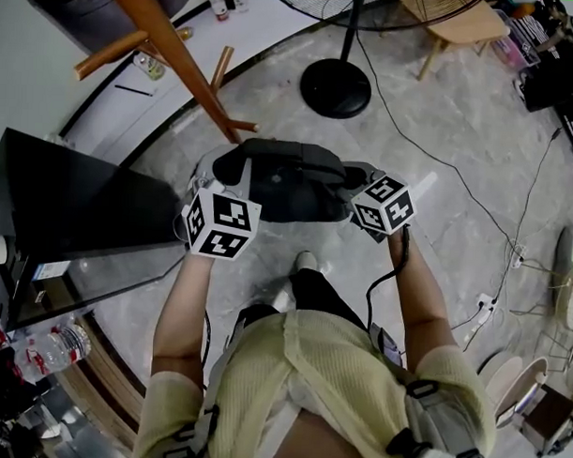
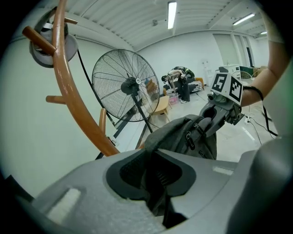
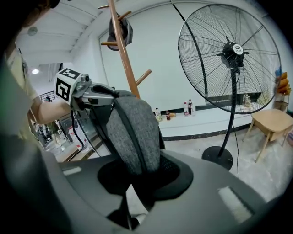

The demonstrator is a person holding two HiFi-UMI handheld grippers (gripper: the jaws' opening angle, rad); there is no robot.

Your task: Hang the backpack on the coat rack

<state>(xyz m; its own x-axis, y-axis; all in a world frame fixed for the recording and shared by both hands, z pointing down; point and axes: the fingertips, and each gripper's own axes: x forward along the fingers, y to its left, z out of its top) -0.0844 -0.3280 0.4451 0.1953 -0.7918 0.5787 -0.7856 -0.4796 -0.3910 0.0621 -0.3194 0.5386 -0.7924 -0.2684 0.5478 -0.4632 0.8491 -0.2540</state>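
one dark grey backpack (image 1: 288, 181) hangs at the centre of the head view, carried between two grippers. the left gripper (image 2: 154, 180) is clamped on a fold of its fabric, and the right gripper (image 3: 137, 178) is clamped on its grey padded strap. one wooden coat rack (image 1: 184, 65) stands at the upper left. one pedestal fan (image 3: 233, 55) stands at the upper right of the right gripper view, with one wooden stool (image 3: 270, 121) beside it. the fan hub's label is too small to read.
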